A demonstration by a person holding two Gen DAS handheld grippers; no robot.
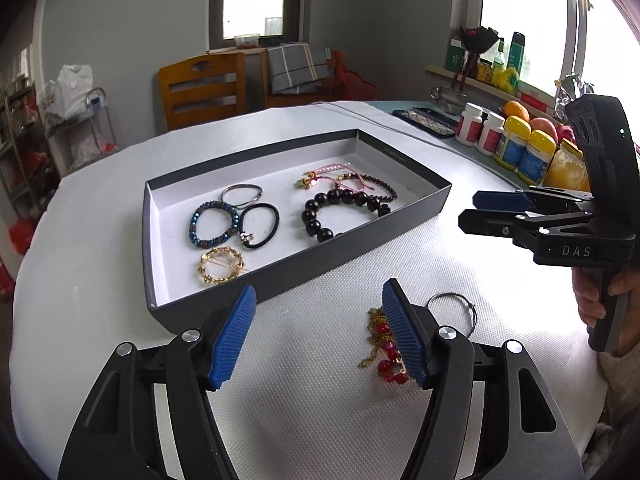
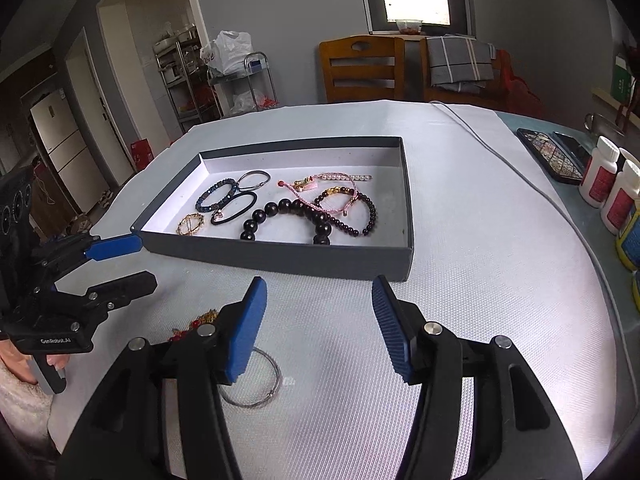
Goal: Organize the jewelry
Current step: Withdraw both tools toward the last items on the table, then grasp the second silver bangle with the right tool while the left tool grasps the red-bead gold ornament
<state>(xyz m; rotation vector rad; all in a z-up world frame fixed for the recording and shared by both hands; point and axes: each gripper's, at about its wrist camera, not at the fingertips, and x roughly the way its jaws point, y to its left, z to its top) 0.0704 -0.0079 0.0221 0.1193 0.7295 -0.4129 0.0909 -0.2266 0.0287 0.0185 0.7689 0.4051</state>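
Observation:
A dark grey tray [image 1: 352, 242] [image 2: 280, 258] with a white floor holds several bracelets, hair ties and a gold ring brooch [image 1: 220, 265]. On the white mat outside it lie a red-and-gold bead chain [image 1: 380, 344] [image 2: 192, 326] and a silver wire ring [image 1: 456, 308] [image 2: 256, 384]. My left gripper [image 1: 316, 336] is open and empty, above the mat just left of the chain. My right gripper [image 2: 320, 328] is open and empty, the silver ring by its left finger. Each gripper shows in the other's view, the right one [image 1: 486, 212] and the left one [image 2: 124, 264].
Pill bottles [image 1: 480, 128], yellow jars [image 1: 524, 152], fruit and a patterned phone case [image 2: 550, 156] stand along the table's right side. A grey cable [image 2: 520, 176] runs across the mat. Wooden chairs [image 1: 204, 88] stand behind the table.

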